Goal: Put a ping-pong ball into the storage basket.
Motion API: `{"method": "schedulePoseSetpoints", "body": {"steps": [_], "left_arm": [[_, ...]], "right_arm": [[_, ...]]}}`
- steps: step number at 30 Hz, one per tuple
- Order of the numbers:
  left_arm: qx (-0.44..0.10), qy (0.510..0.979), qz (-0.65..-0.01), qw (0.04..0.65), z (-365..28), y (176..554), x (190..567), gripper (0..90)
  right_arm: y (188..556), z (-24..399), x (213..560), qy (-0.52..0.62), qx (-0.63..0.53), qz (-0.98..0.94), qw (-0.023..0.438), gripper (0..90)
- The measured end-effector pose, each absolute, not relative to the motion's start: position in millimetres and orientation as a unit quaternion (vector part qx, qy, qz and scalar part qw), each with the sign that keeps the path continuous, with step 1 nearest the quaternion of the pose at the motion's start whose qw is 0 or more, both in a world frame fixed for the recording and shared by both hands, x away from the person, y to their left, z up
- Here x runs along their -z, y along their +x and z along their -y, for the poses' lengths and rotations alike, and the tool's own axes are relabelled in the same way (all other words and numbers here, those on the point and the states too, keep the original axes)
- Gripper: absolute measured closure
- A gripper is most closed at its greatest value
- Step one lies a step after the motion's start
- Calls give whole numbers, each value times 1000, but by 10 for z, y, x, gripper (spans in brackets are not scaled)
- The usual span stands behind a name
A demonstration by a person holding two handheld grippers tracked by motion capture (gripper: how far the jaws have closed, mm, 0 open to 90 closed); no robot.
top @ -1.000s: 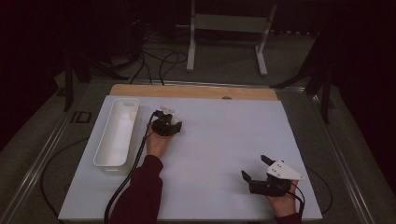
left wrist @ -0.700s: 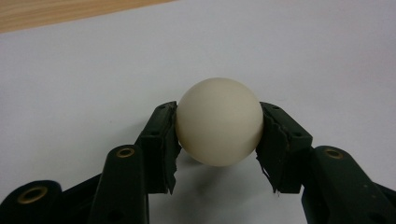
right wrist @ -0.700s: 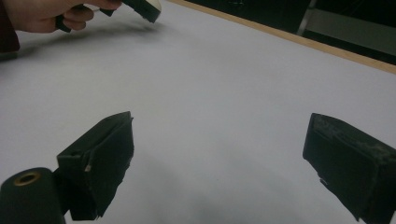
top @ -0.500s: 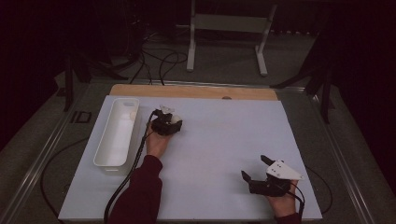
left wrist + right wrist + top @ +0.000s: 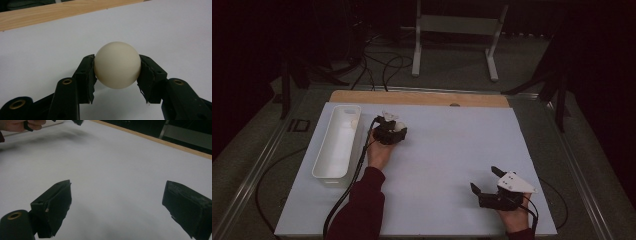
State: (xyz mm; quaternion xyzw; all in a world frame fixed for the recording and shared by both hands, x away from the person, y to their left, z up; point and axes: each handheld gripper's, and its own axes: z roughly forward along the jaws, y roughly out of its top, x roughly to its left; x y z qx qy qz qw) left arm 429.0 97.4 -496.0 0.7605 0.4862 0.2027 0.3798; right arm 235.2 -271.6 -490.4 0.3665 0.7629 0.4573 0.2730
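Left gripper (image 5: 117, 82) pinches my cream ball (image 5: 117, 65) just above the bench (image 5: 452, 150) beside the white bin (image 5: 337, 142), right gripper (image 5: 117, 207) idle and gaping, and I fear that smooth roundness squirting out sideways.

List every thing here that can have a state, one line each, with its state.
left gripper: shut on the ball, pads pressed to both its sides.
ball: whole, cream-white, gripped just above the white table sheet.
right gripper: open, jaws wide apart, nothing between them.
white bin: upright at the sheet's left edge, a small pale round thing at its far end.
white table sheet: flat.
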Motion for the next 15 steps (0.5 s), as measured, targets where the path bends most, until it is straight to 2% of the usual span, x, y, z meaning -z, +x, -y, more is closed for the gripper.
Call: {"method": "schedulePoseSetpoints", "body": {"steps": [15], "left_arm": [[-195,761,-478,394,-942,4214,4847,515]], "right_arm": [[2351,2714,4903,366,-458,-763,273,85]]}}
